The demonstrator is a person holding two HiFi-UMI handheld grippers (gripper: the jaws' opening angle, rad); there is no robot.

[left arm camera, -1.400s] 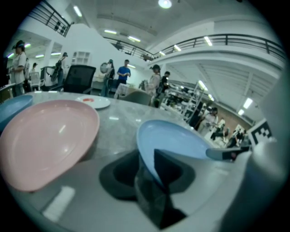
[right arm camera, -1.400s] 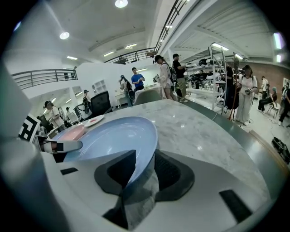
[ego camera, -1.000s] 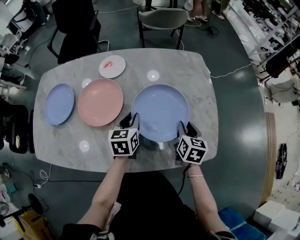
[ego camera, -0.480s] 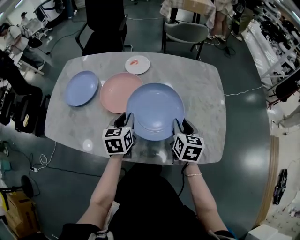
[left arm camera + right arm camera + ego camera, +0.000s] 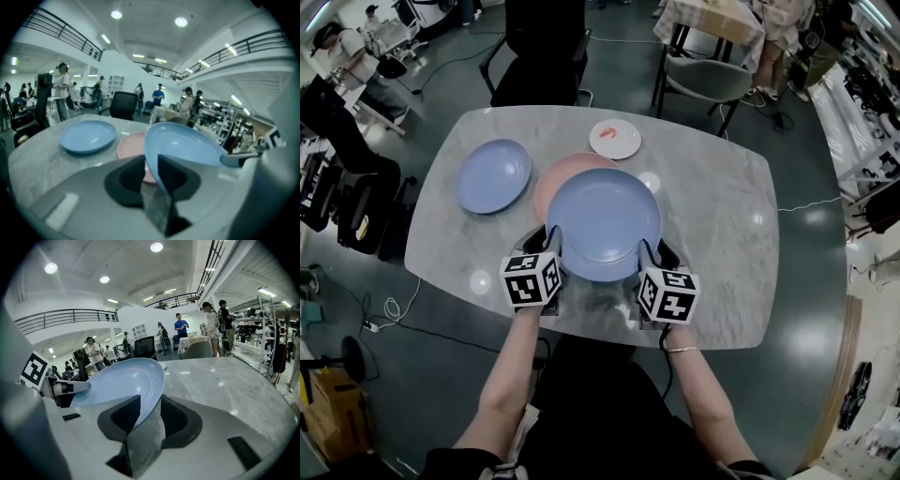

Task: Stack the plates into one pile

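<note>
A large blue plate is held off the table by both grippers, one at each side of its near rim. My left gripper is shut on its left edge and my right gripper on its right edge. In the left gripper view the plate's rim sits between the jaws, and it does too in the right gripper view. The plate hangs over the near right part of a pink plate on the table. Left of that lies a smaller blue plate. Behind it is a small white plate with a red mark.
The grey marble table has rounded corners and bare surface on its right half. Chairs stand at its far side. A black chair stands at the left end. People stand further off in the room.
Both grippers have carried the large blue plate leftward. It was beside the pink plate a second ago and now covers part of it.
</note>
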